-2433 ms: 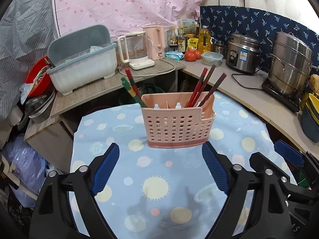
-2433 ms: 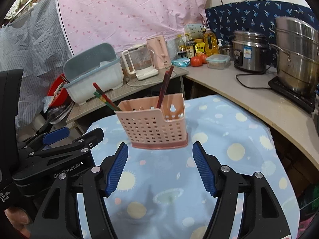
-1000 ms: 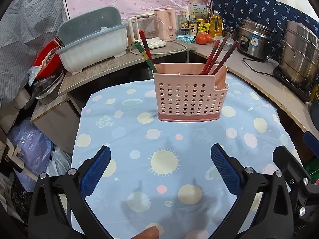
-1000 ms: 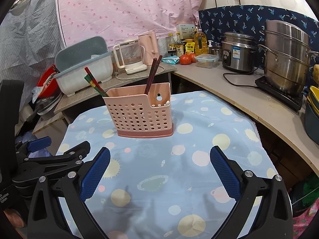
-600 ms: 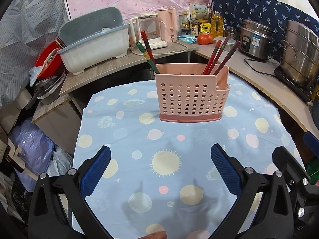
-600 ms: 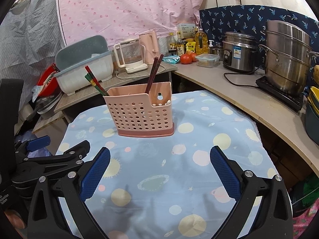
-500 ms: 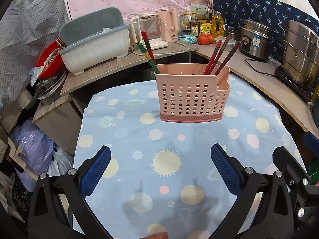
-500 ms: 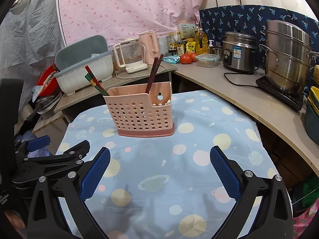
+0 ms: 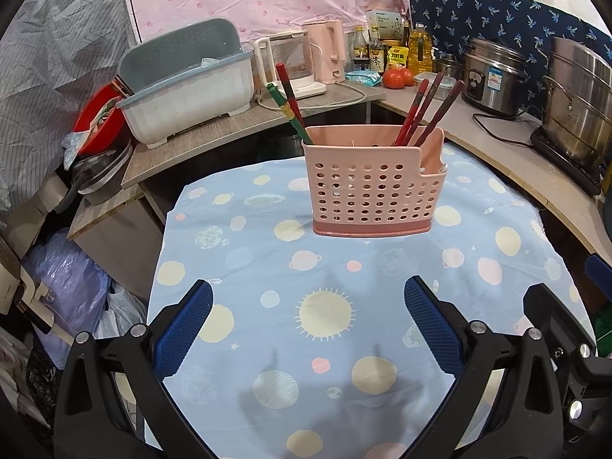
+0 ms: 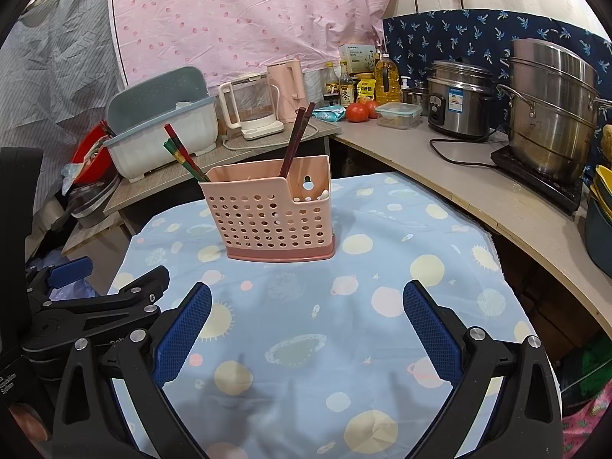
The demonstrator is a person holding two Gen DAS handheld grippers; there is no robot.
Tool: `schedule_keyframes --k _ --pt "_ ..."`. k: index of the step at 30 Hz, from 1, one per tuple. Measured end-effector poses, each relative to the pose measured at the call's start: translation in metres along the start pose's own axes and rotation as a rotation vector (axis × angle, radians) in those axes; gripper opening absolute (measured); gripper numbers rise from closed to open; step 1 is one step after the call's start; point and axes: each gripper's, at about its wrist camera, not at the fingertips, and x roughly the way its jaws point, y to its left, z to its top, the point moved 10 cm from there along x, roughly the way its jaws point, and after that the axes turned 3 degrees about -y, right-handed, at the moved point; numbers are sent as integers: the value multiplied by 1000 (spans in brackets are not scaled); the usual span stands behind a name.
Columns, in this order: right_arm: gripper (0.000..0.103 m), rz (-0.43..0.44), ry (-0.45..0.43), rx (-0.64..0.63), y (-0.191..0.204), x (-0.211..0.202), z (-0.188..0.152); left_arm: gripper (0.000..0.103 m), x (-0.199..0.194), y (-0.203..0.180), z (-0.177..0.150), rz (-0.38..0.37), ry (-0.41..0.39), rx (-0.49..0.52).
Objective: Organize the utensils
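A pink perforated utensil holder point(image 9: 373, 185) stands upright on a blue planet-print tablecloth point(image 9: 325, 313); it also shows in the right wrist view point(image 10: 273, 214). Red and green chopsticks point(image 9: 288, 101) lean out of its left end, dark red chopsticks point(image 9: 428, 109) out of its right part. My left gripper point(image 9: 308, 323) is open and empty, well short of the holder. My right gripper point(image 10: 306, 327) is open and empty too, beside the left one, whose black body point(image 10: 95, 306) shows at the left of its view.
Behind the table is a shelf with a grey dish bin point(image 9: 187, 88), a glass kettle point(image 9: 294, 67) and a pink kettle point(image 9: 325, 51). A counter at right holds bottles, tomatoes point(image 9: 394, 78), a rice cooker point(image 9: 493, 76) and a steel pot point(image 9: 577, 114). Bags point(image 9: 72, 287) lie left.
Both grippers have drawn back from the holder and opened wider since 2.4 s ago. Over the last second almost nothing has moved.
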Motion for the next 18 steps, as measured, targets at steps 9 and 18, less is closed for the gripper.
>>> schedule_keyframes --k 9,18 --pt "97 -2 -1 3 -1 1 -1 96 -2 -2 1 -2 -10 5" --pt "97 -4 -4 2 -1 0 -1 96 -2 -3 2 -1 -15 7"
